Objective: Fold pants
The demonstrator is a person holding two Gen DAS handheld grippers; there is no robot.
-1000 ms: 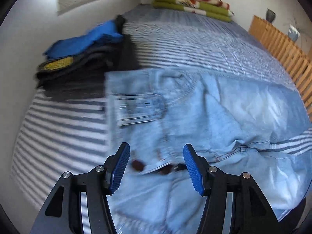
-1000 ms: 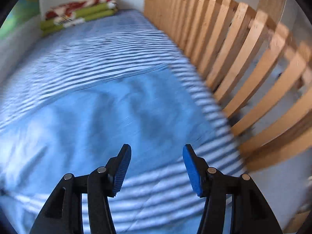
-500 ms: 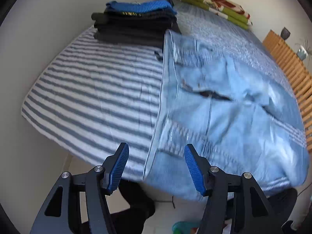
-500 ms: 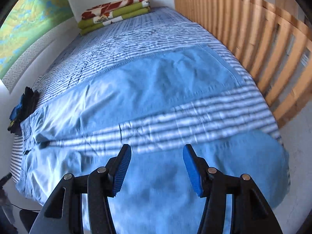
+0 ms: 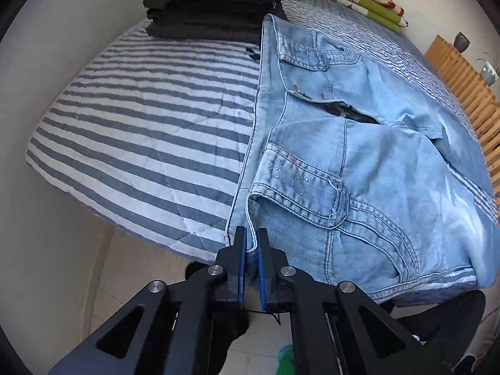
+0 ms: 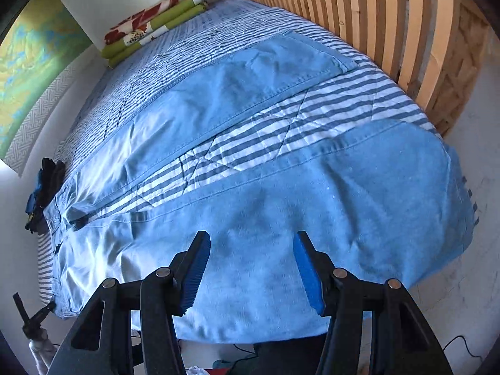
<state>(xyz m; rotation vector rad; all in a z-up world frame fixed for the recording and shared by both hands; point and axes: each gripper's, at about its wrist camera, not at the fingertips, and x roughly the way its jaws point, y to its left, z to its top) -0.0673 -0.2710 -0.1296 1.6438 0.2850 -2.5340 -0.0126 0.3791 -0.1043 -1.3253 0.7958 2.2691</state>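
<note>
Across the striped mattress (image 5: 131, 131) lie the light blue jeans (image 5: 359, 168), waistband toward nine o'clock, legs spread toward three. At the near waistband corner the left gripper (image 5: 251, 243) is pinched tight on the denim. The right gripper (image 6: 250, 268) hangs half open over the near leg, gripping nothing. Folded dark clothes (image 5: 212, 12) sit stacked at eleven o'clock.

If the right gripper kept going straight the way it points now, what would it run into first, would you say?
Most likely the near leg of the jeans: the right gripper stands open above it with nothing between. How far above the cloth it hangs is hard to judge from this view.
</note>
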